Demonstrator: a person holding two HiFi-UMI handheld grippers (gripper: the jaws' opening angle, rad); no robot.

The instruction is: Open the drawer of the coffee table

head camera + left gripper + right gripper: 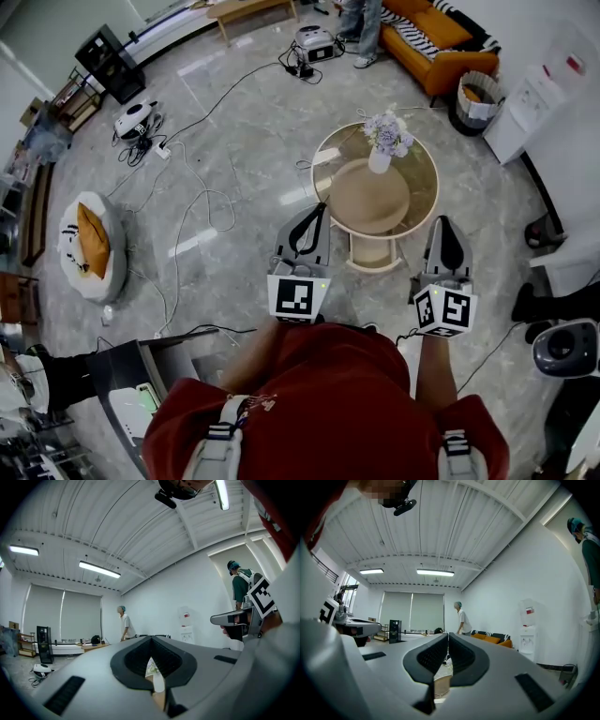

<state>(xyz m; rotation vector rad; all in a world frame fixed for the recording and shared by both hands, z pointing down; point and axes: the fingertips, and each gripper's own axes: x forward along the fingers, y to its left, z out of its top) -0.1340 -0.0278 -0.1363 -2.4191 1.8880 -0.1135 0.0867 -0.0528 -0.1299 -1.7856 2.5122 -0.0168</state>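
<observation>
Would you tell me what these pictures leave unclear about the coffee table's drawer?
- Drawer: head view; its handle and how far it is out are too small to tell.
- Table: left gripper view; the left gripper itself hides all but a sliver.
- Table: right gripper view; the right gripper does the same.

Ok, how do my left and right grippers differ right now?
The left gripper reaches the coffee table at its left rim; the right gripper sits off its right side. The left faces the flower vase, the right the table's wooden base. Both are shut, empty.
</observation>
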